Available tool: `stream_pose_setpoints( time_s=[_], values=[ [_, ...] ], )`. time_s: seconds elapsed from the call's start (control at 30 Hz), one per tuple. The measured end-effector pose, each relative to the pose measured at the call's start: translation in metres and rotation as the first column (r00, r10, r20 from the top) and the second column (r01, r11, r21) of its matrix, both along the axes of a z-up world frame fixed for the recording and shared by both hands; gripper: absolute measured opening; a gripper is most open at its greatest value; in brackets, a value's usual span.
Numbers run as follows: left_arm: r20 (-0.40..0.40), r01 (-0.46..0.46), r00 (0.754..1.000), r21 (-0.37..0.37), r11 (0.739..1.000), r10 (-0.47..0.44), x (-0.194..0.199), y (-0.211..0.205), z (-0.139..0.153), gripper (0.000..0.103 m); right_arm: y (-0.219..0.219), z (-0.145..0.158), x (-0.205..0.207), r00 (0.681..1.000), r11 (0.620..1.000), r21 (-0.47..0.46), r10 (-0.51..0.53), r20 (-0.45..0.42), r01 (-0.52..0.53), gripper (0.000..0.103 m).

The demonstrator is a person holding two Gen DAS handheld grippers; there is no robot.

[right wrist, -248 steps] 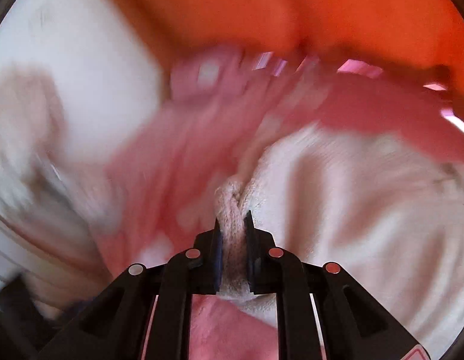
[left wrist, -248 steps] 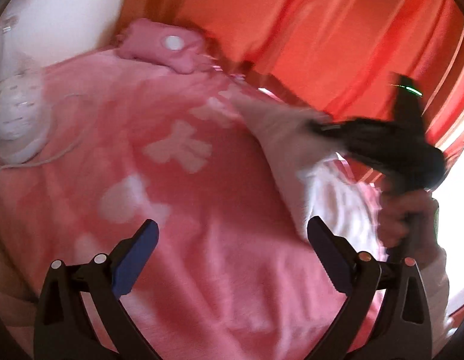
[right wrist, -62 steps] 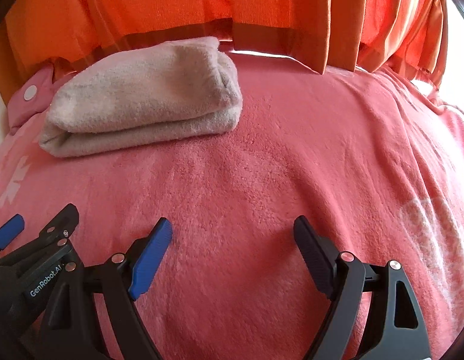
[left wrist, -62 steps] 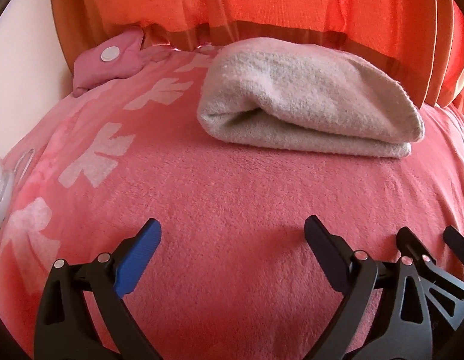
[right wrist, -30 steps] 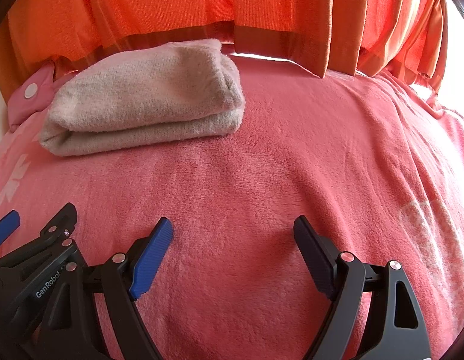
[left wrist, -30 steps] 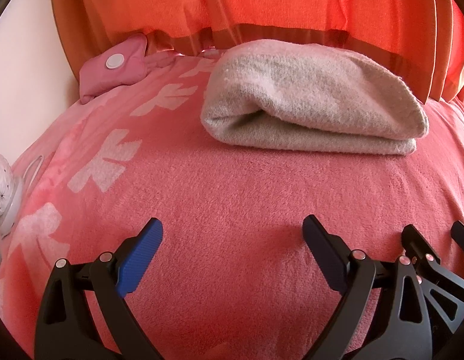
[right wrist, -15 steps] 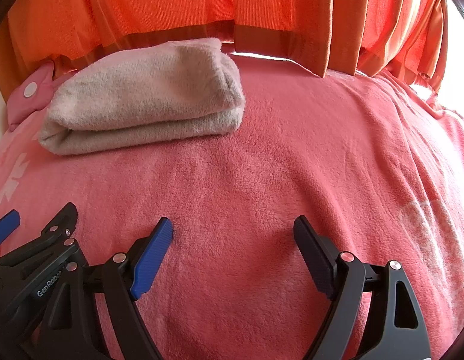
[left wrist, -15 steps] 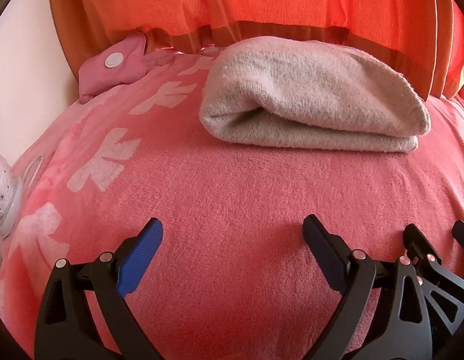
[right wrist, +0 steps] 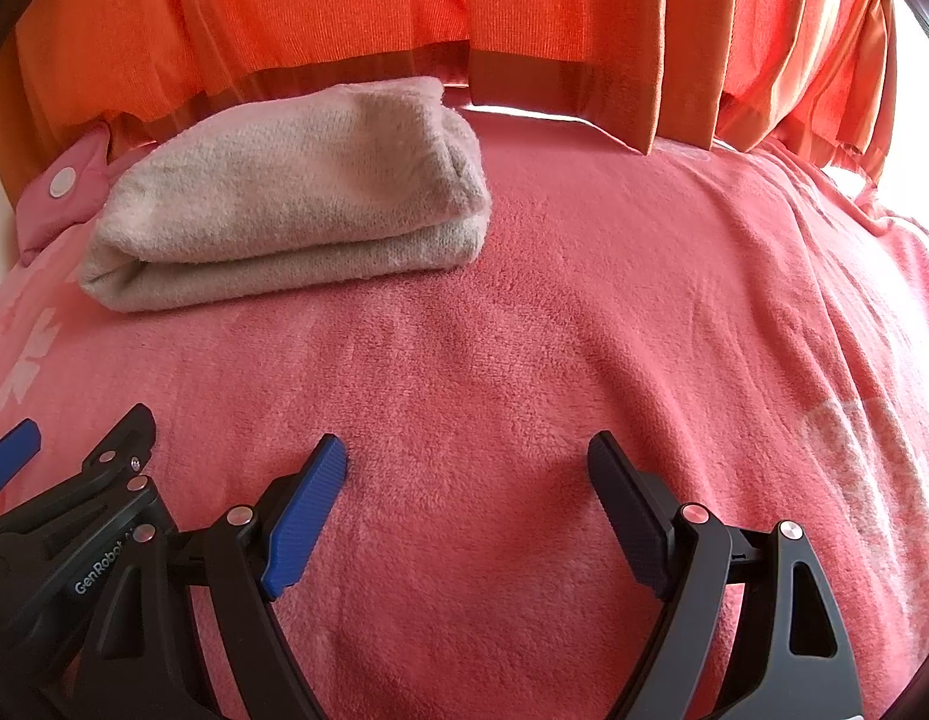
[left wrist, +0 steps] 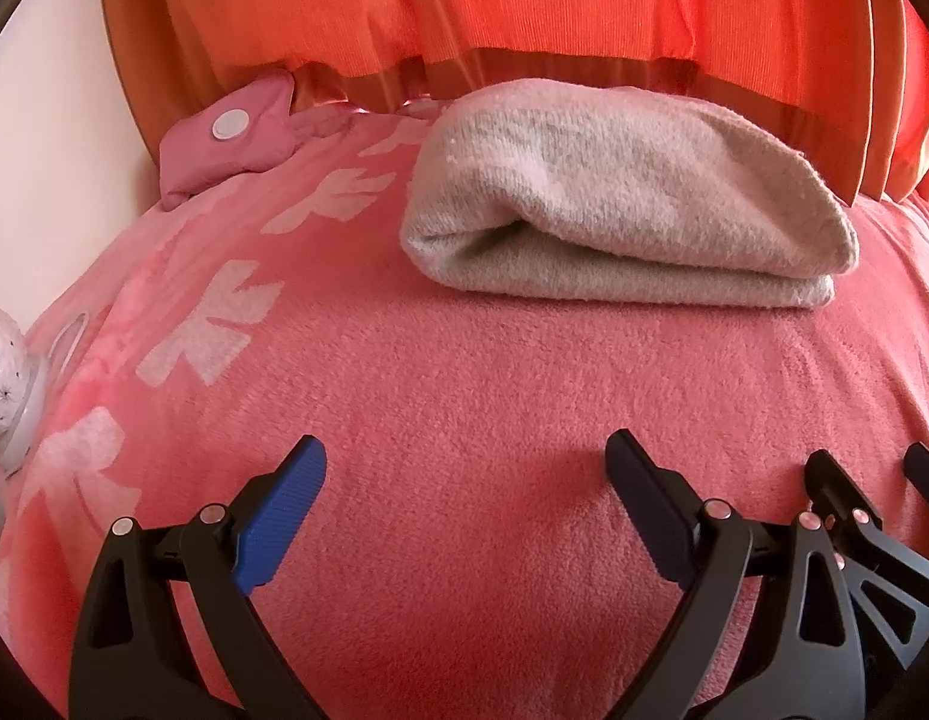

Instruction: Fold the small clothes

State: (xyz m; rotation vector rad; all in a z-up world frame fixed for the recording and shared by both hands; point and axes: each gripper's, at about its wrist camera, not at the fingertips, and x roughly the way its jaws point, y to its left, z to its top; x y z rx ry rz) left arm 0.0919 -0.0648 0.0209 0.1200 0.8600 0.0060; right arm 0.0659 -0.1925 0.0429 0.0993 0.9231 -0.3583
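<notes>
A beige knitted garment lies folded into a thick bundle on the pink blanket, far side, just under the curtain hem. My left gripper hovers open over bare blanket well short of the bundle, nothing between its fingers. My right gripper stands open beside it, also over bare blanket and holding nothing. Each gripper shows at the edge of the other's view.
Orange curtains hang along the far side of the bed. A small pink pouch with a white snap lies at the back left. A white round device with a cable sits at the left edge.
Over eight seconds ago my right gripper was shut on the beige garment and swinging it; now the garment lies folded and both grippers are open and still.
</notes>
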Motion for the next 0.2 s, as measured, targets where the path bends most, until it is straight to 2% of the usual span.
stream_pose_setpoints(
  time_s=[0.2],
  values=[
    [-0.006,0.004,1.0,-0.002,1.0,-0.004,0.0012,-0.0006,-0.0006,0.089,0.0002,0.0002,0.0005,1.0,1.0,-0.01,0.003,-0.001,-0.003,0.081]
  ],
)
